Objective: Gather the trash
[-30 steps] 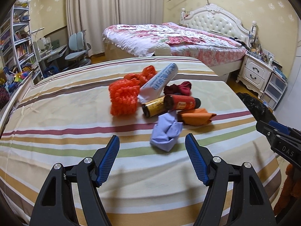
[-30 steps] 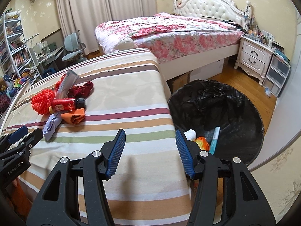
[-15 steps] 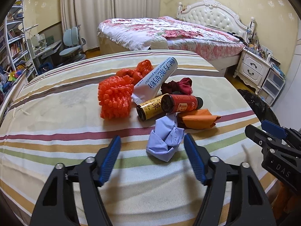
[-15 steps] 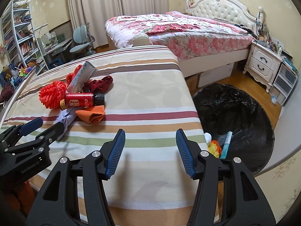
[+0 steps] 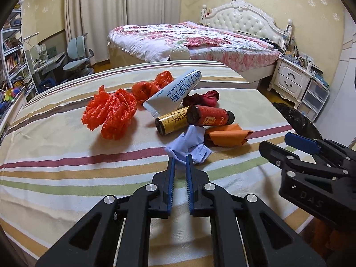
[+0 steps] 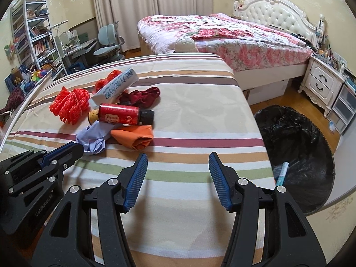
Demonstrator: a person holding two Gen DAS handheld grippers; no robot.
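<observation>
A crumpled pale blue paper wad (image 5: pixel 191 142) (image 6: pixel 93 138) lies nearest on the striped bedcover (image 5: pixel 66 155). My left gripper (image 5: pixel 179 159) (image 6: pixel 75 149) is shut on its near edge. Behind it lie an orange paper (image 5: pixel 227 135), a red bottle (image 5: pixel 209 116), a gold bottle (image 5: pixel 171 123), a white tube (image 5: pixel 175 93), an orange net bundle (image 5: pixel 109 111) and a dark red cloth (image 5: pixel 204 98). My right gripper (image 6: pixel 178 155) (image 5: pixel 277 141) stands open to the right over the cover, with nothing between its fingers.
A round bin lined with a black bag (image 6: pixel 296 138) stands on the floor right of the bedcover's edge, with a tube (image 6: pixel 281 173) inside. Beyond are a floral bed (image 6: pixel 222 35), a white nightstand (image 6: pixel 320 82), and a desk and shelves at the left.
My left gripper has closed from wide open onto the blue paper wad. The right gripper has swung left from the bin toward the trash pile, still open.
</observation>
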